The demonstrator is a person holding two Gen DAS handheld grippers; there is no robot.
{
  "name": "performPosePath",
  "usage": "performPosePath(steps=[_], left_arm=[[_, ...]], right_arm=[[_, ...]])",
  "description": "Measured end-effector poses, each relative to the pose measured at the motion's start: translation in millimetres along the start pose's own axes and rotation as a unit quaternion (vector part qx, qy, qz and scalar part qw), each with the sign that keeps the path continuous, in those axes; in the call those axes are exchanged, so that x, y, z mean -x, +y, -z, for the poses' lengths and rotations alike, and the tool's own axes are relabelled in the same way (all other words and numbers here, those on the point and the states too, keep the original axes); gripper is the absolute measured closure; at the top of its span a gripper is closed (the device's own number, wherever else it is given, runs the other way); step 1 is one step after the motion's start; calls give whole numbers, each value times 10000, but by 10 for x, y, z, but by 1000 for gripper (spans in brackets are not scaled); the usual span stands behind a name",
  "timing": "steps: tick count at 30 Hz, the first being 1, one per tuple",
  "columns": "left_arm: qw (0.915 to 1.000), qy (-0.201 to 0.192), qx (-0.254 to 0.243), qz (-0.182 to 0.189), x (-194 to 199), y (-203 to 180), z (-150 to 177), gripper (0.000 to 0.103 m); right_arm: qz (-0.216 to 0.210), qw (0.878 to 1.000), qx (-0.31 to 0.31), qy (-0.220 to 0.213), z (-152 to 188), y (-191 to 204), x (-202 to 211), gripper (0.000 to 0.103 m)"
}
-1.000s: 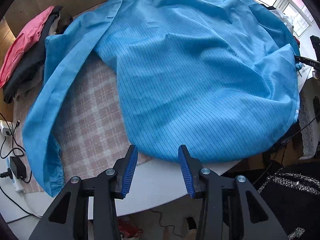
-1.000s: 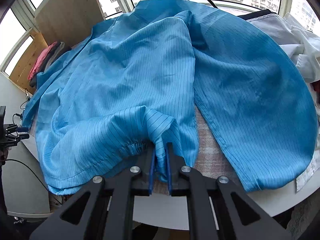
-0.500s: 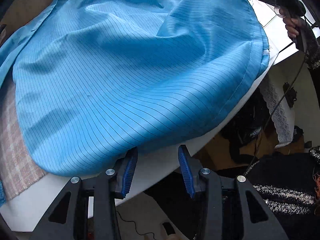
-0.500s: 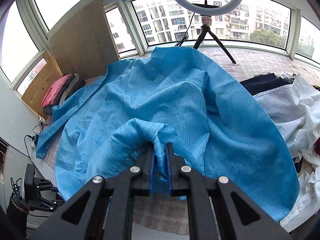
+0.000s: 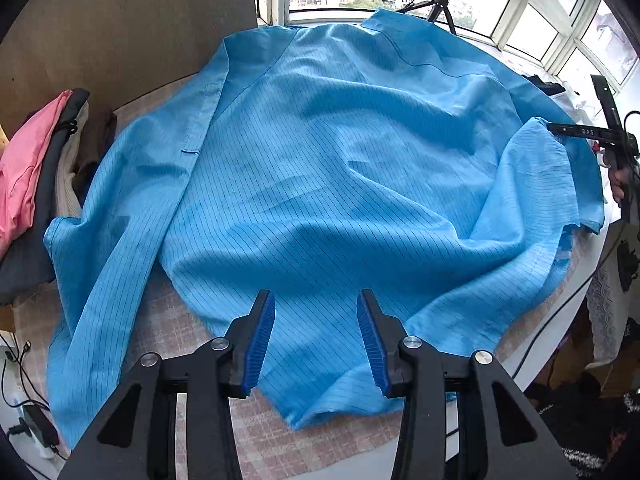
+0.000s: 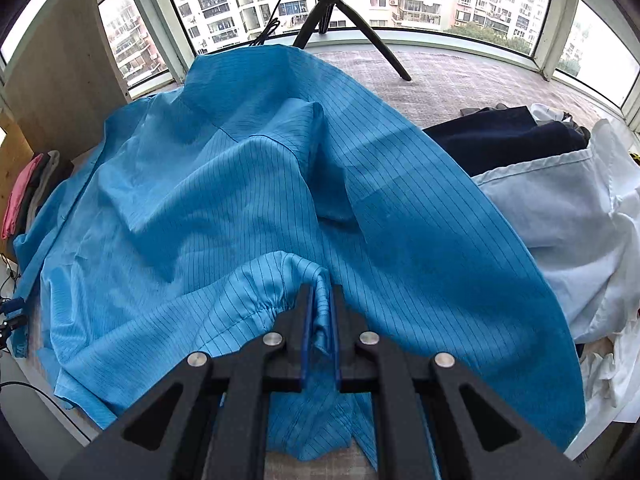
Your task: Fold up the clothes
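A large blue pinstriped coat (image 5: 320,168) lies spread over the round table; it also fills the right wrist view (image 6: 248,200). My left gripper (image 5: 316,336) is open and empty, hovering just above the coat's near hem. My right gripper (image 6: 320,320) is shut on the coat's gathered sleeve cuff (image 6: 288,276) and holds it over the coat's body. In the left wrist view the right gripper (image 5: 576,131) shows at the far right, pinching the lifted sleeve (image 5: 532,184).
A pile of pink, dark and beige clothes (image 5: 32,176) sits at the left. White (image 6: 568,232) and navy garments (image 6: 508,136) lie at the right. A tripod (image 6: 340,20) stands by the window. A pink checked cloth (image 5: 180,332) covers the table. Cables and a charger (image 5: 32,428) hang below left.
My left gripper swung to the coat's right edge and back to the near hem, staying open. My right gripper, still shut on the cuff, lifted it and carried it over the coat.
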State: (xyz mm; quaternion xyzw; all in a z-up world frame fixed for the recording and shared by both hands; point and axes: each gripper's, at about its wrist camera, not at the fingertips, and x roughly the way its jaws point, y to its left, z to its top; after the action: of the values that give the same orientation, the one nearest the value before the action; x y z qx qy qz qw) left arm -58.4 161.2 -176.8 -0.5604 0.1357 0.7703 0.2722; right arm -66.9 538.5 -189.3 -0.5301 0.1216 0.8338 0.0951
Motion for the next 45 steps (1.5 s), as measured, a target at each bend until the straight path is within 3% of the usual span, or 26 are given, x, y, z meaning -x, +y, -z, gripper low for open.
performPosePath(steps=[5,8,12,16,18,20,25,31,34,37,41,45], left_arm=[[9974,395,-116,585,-97,-631,698,57],[9948,635,-30,790,-242,-926,933,57],[9913,801,475,935,-402,-961,1052,57],[9913,646,797,828,-532,-865,880,57],[9921,530,822,781,-595,-832,778,62],[9923,547,791,783,-625,-785,743,94],[9953,532,419,685,-240,-614,821,96],[9975,508,179,459,768,-199,1187,96],[9975,621,87,332,998,-76,1376,96],[9955,886,-120,318,855,-103,1557,96],[9898,1348,-258,386,399,-75,1806,96],[9862,1574,-234,460,-14,0,1877,95]], right_arm=[[-46,10000,17,52,18,-57,-92,95],[-30,9999,120,55,17,-41,-84,95],[-28,9997,219,49,32,-18,-70,95],[-64,9994,338,46,60,38,-52,95],[-98,9992,386,33,91,47,-15,95],[-129,9989,447,39,131,51,32,95],[-103,9978,656,24,343,50,312,96],[-387,9956,837,-147,1064,208,1074,96],[-456,9957,787,-165,1608,355,1362,96],[-245,9975,663,72,2158,452,1365,98],[-114,9969,318,717,2786,430,1067,101],[689,9912,452,1035,3034,398,771,101]])
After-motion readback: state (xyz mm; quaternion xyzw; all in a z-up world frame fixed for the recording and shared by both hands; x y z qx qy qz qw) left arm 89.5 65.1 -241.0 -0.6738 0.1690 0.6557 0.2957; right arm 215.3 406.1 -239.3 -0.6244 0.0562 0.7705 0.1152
